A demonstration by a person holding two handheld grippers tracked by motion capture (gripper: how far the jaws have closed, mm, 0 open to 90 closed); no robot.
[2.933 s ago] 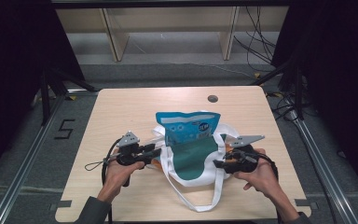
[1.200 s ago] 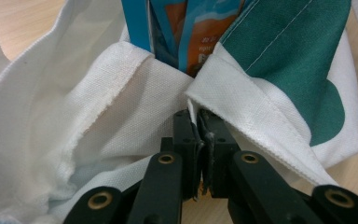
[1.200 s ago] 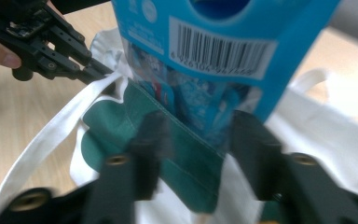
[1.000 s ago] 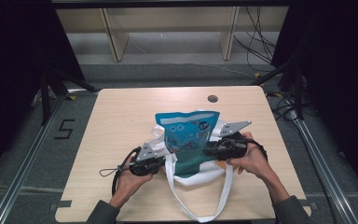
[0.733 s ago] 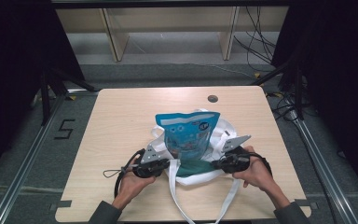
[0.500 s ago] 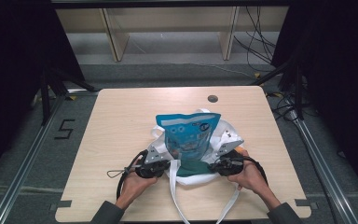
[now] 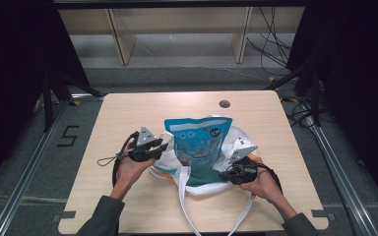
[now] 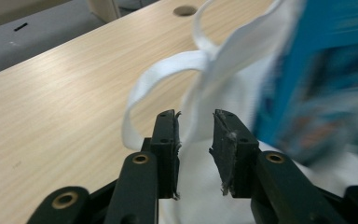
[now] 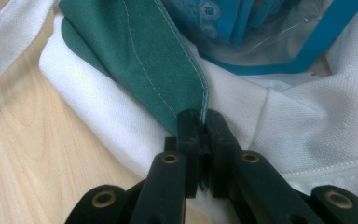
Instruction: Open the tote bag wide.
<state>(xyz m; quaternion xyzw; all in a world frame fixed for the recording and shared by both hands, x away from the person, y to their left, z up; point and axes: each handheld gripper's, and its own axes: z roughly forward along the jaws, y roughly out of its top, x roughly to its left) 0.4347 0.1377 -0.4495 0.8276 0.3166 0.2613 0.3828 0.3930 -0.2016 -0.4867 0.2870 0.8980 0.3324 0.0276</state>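
- Centrally, a white bag (image 7: pixel 199 169) lies on the table (image 7: pixel 128 113), with a blue pouch (image 7: pixel 197 140) standing out of its far part
- Pouch print is too small to read in the high view and blurred in the left gripper view
- A green cloth (image 9: pixel 140 51) lies at the bag's near edge, partly under the pouch; its far part is hidden
- Two white straps (image 7: pixel 184 206) run from the bag toward the near table edge and are cut off by the frame bottom
- Right gripper (image 9: pixel 199 121): jaws clenched on the edge of the green cloth, which passes between them; the white bag fabric lies just beneath, and whether it is also caught cannot be told
- Right hand (image 7: pixel 263 182) sits at the bag's near right side; its fingers hide much of the gripper body in the high view
- Left gripper (image 8: pixel 195 126): jaws released, with a clear gap between them; white bag fabric shows through the gap, but contact with either jaw cannot be told
- Left hand (image 7: pixel 130 164) sits at the bag's left side, with the gripper's cable looping on the table beside it
- A strap loop (image 8: pixel 158 79) arches off the table just beyond the left jaws
- A round hole (image 7: pixel 224 104) sits in the table near the far edge, well apart from the bag
- Both forearms are cut off at the bottom edge
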